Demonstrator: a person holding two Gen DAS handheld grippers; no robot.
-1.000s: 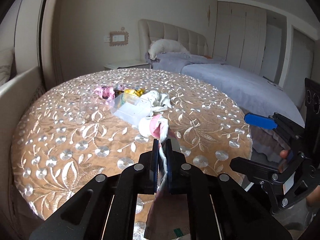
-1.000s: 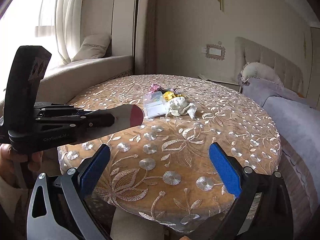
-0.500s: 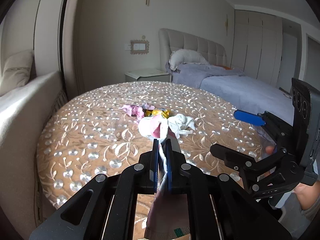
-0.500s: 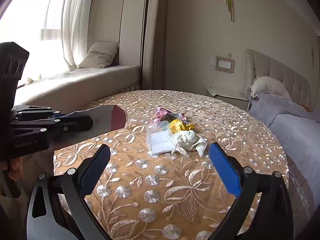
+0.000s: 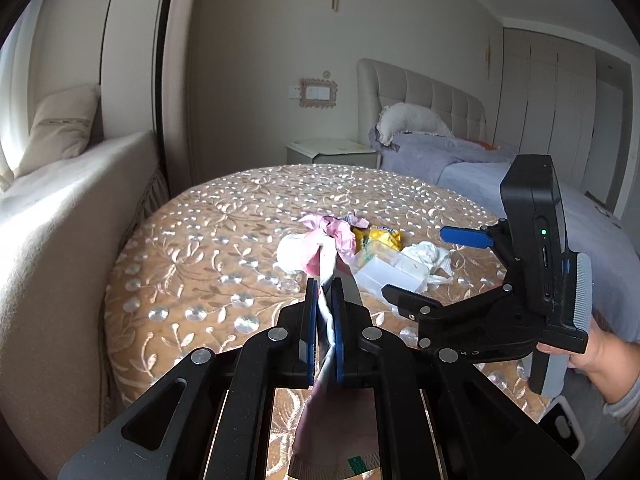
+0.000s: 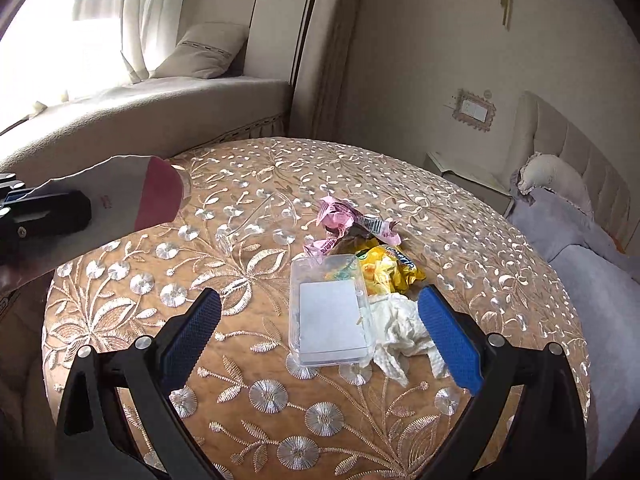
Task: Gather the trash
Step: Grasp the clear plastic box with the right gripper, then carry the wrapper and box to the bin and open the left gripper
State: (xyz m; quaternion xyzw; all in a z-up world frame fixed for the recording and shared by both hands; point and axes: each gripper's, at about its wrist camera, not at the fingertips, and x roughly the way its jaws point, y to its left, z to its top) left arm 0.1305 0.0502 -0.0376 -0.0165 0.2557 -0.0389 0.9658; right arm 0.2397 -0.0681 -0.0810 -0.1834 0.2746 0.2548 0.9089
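Trash sits in a small heap near the middle of my round bench (image 6: 120,312), on its embroidered cloth: pink wrappers (image 6: 334,216), a yellow wrapper (image 6: 386,270), a clear plastic box (image 6: 330,316) and a crumpled white tissue (image 6: 400,328) touching the box's right side. A clear plastic lid or cup (image 6: 260,220) lies a little left of the heap; I cannot tell which.

My left gripper (image 5: 324,320) has its jaws clenched on a white and pink bag (image 5: 304,254), which stands up past the fingertips and hangs below them. From the right wrist view the same bag (image 6: 132,196) reaches in from the left, above the bench edge.

My right gripper (image 6: 320,332) points down at the heap with its jaws wide and closing. The box and tissue appear between the blue pads (image 6: 448,340), but the pads press on nothing. In the left wrist view a hand (image 5: 588,352) holds that gripper just beside the heap.
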